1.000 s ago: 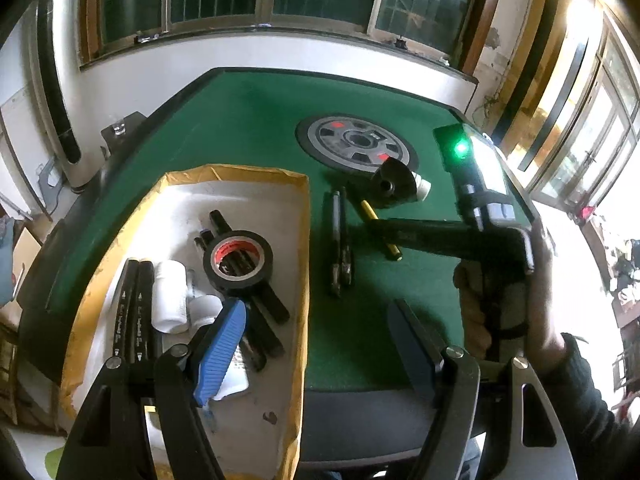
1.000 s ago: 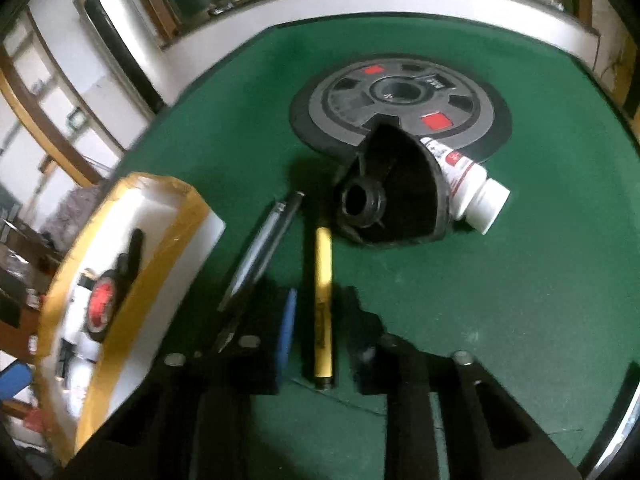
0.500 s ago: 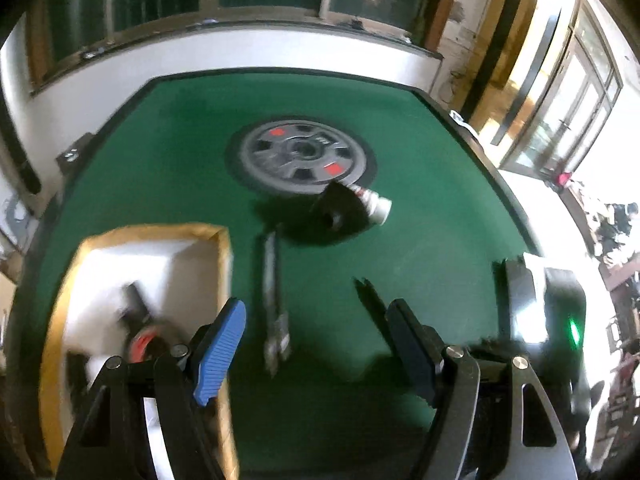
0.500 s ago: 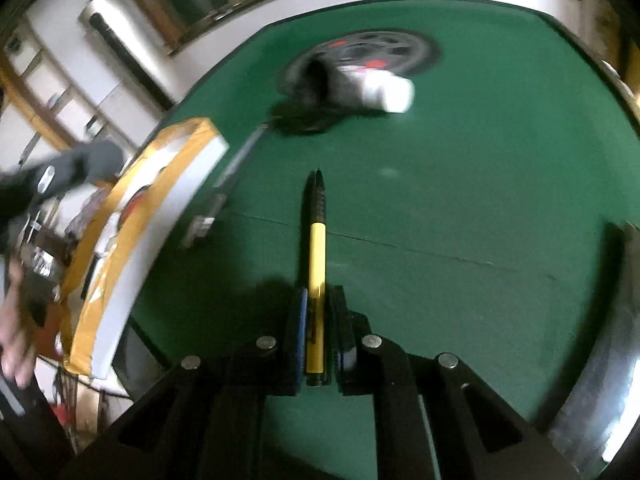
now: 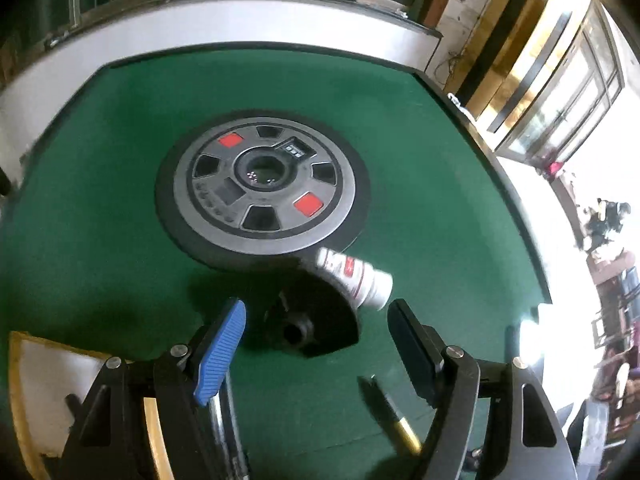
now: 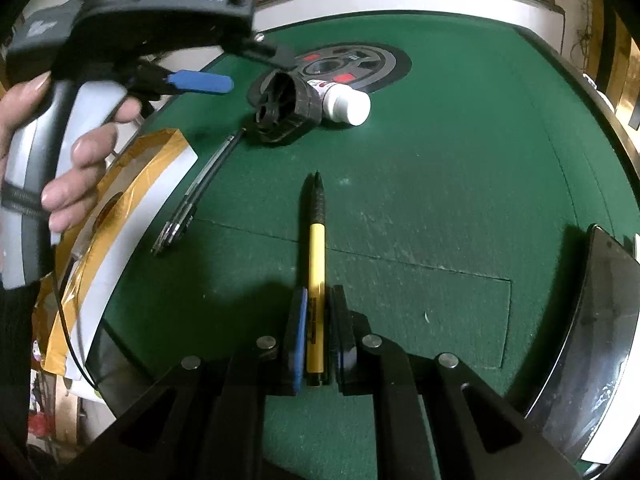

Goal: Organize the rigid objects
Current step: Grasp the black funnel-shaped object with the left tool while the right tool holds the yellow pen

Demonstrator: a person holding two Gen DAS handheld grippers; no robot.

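My right gripper (image 6: 318, 332) is shut on a yellow and black pen (image 6: 316, 264), which points away over the green table; the pen also shows in the left wrist view (image 5: 394, 416). My left gripper (image 5: 316, 332) is open and hovers just above a black round plastic part (image 5: 312, 320), its fingers on either side; it shows in the right wrist view (image 6: 224, 68). A white bottle (image 5: 360, 280) lies against the black part (image 6: 286, 106). Thin black and silver pens (image 6: 200, 192) lie beside the tray.
A white tray with yellow taped rim (image 6: 132, 208) sits at the table's left front, also in the left wrist view (image 5: 36, 392). A grey weight plate (image 5: 260, 188) lies mid-table. A dark device (image 6: 600, 320) sits at the right edge.
My right gripper closed on the yellow pen and pulled it back toward the table's front. My left gripper moved from over the tray forward to the black part.
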